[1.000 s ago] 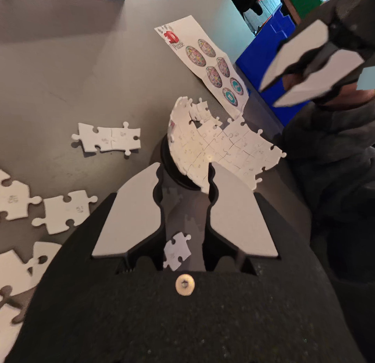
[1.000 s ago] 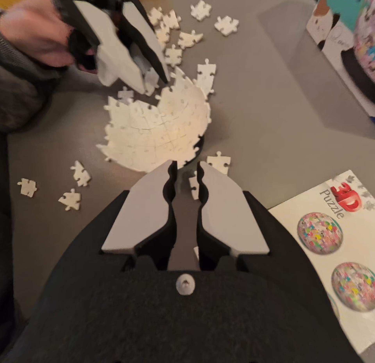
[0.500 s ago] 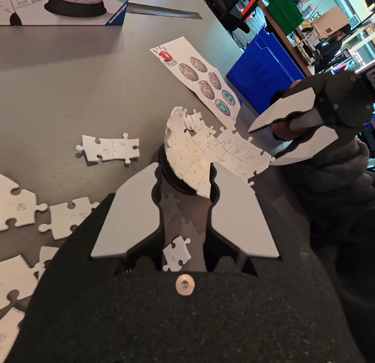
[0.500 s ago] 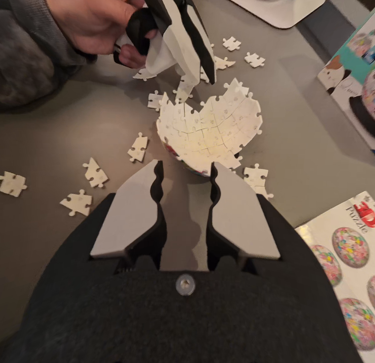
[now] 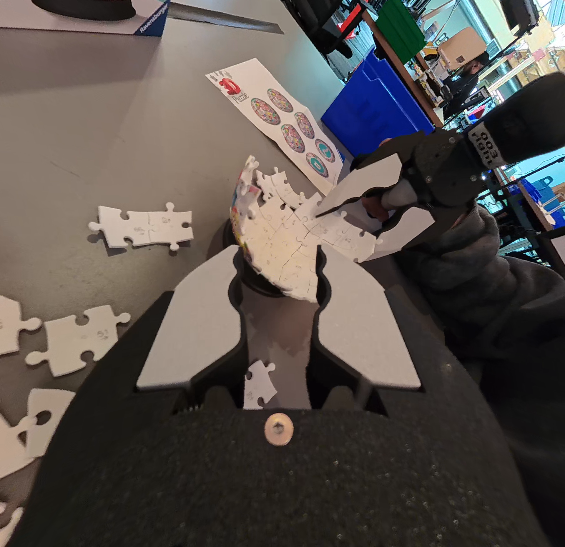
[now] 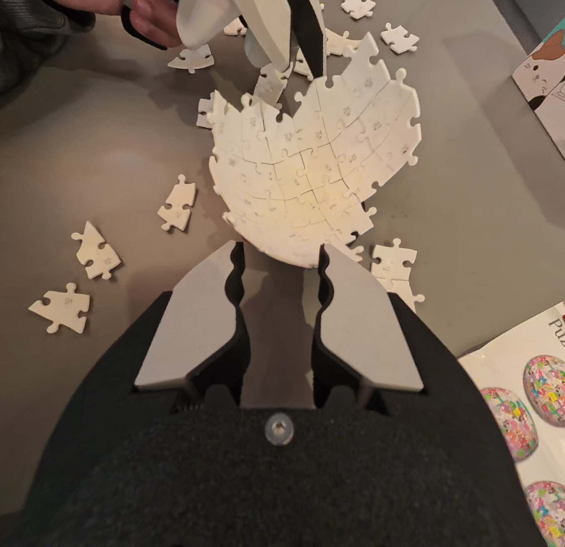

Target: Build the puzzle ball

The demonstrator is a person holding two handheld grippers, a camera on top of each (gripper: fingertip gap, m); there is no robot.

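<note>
The counter [image 5: 91,120] is grey and matte, and it is carrying many things. In the left wrist view, at the far left, loose white pieces [image 5: 73,339] are lying flat with their blank backs up, and a joined pair [image 5: 143,226] is lying a little farther in. At the top left a corner of the puzzle box [image 5: 91,10] is showing. In the middle, the left gripper [image 5: 278,257] is holding its fingers apart with nothing between them, and one small piece [image 5: 260,382] is lying on the counter under the gap. Just past the fingertips, the half-built ball [image 5: 284,242] is sitting tilted on a black stand [image 5: 260,284], with its white inside facing the camera and a little colour at its left edge. Behind it a leaflet [image 5: 275,120] with round pictures is lying near the counter edge. To the right, the right gripper [image 5: 348,226] is coming in with its fingers spread, one fingertip [image 5: 324,211] over the ball's inside; whether it is touching I cannot tell. Beyond the counter edge a blue bin [image 5: 376,110], green crates and shelves are filling a bright workshop room.

In the right wrist view, the ball [image 6: 308,178] is lying just in front of the gripper's open, empty fingers [image 6: 195,318].
</note>
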